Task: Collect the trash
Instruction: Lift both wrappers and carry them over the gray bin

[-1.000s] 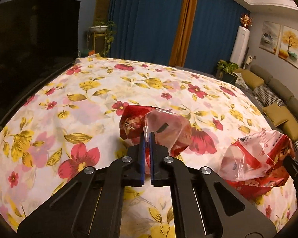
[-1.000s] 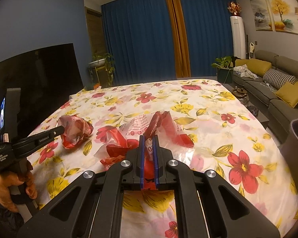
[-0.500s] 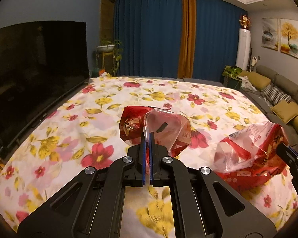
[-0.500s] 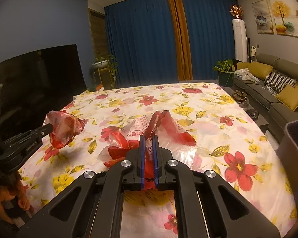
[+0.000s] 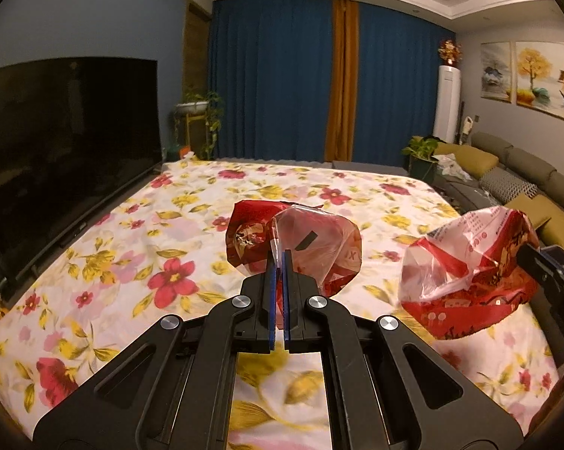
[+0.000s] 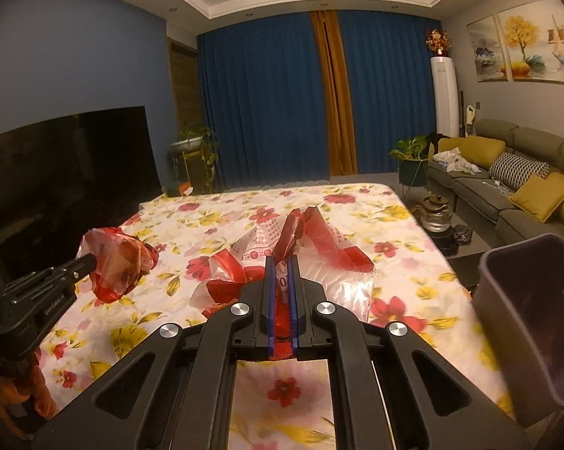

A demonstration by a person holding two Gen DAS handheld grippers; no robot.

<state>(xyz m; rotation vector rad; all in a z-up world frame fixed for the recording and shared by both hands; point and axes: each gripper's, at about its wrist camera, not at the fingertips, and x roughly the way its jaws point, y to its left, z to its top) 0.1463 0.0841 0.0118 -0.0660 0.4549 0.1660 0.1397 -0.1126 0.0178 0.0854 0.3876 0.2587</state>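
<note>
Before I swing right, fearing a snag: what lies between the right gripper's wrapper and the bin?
Only bare floral cloth between wrapper and bin, in the right wrist view.

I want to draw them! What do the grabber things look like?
Each gripper, left gripper and right gripper, is matte black with angular cut-out arms, round silver bolts and thin blue pads on its fingers. The left one carries small white lettering on its side.

Right hand-held gripper (image 6: 282,273) pinches a red wrapper (image 6: 304,247) above the floral worktop (image 6: 394,255); grey bin (image 6: 533,318) at right.
</note>
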